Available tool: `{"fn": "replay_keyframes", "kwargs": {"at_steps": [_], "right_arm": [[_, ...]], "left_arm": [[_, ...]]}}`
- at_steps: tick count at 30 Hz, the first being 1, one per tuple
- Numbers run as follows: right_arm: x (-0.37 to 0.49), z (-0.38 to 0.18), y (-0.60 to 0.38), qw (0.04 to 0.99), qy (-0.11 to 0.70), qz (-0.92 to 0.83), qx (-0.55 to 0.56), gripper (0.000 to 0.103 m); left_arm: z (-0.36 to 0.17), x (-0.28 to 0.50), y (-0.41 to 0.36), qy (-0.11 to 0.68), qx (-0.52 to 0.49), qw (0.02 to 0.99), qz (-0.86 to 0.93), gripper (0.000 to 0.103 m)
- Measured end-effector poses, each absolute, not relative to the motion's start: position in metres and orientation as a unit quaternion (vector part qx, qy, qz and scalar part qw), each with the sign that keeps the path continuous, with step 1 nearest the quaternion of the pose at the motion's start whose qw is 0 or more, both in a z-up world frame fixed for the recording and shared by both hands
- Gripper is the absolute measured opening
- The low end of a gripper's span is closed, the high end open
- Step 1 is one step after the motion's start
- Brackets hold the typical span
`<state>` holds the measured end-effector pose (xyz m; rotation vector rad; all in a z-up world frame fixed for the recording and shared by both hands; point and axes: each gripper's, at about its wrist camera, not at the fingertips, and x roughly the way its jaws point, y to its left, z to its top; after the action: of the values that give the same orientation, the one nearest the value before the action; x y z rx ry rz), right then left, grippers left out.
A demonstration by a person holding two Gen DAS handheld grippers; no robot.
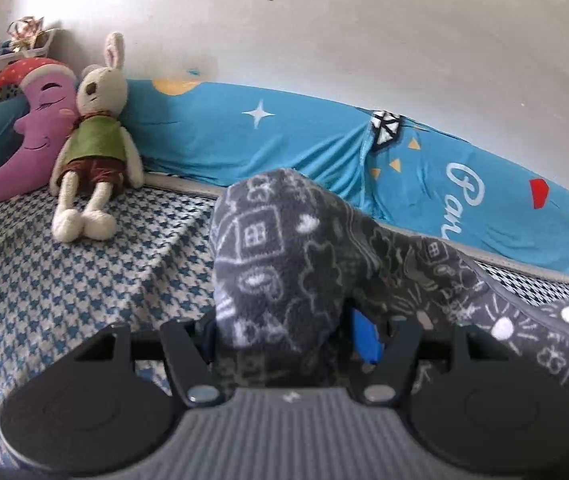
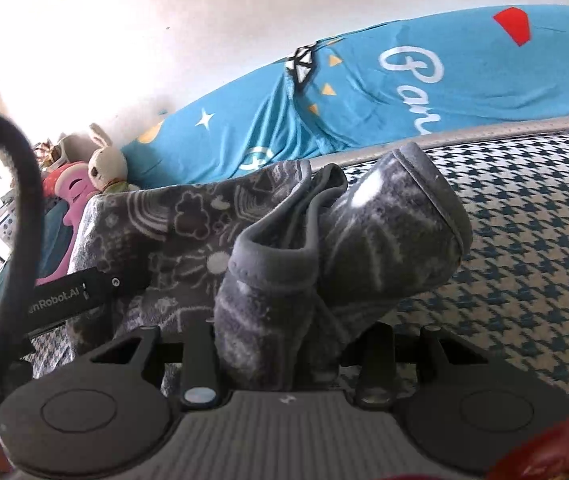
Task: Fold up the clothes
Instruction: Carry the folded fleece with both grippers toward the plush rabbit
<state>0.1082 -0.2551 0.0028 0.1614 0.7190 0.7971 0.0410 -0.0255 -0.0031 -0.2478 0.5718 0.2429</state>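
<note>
Held soft, floppy grey fleece cloth (image 1: 280,248) tight in both claws, left gripper (image 1: 284,340) and right gripper (image 2: 280,344), best pinched by its hem

light: daylight is coming in from the left, washing the wall (image 2: 96,60) out to pure white in the right wrist view
glare: wall (image 1: 324,20) is looking softer, evenly bright on the left wrist
blur: grey garment (image 2: 384,240) is smearing close to the lens
edges: fisheye is bending the blue sheet (image 1: 464,184), corners going black
</note>
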Motion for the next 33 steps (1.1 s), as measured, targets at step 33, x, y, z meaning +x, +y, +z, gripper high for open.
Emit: {"fn": "replay_keyframes", "kwargs": {"at_steps": [33], "right_arm": [[0.081,0.004,-0.177,0.832,0.344,0.432,0.050,0.040]], "left_arm": [[0.003,0.009,0.048,0.256,-0.127,0.942,0.177,0.061]]}}
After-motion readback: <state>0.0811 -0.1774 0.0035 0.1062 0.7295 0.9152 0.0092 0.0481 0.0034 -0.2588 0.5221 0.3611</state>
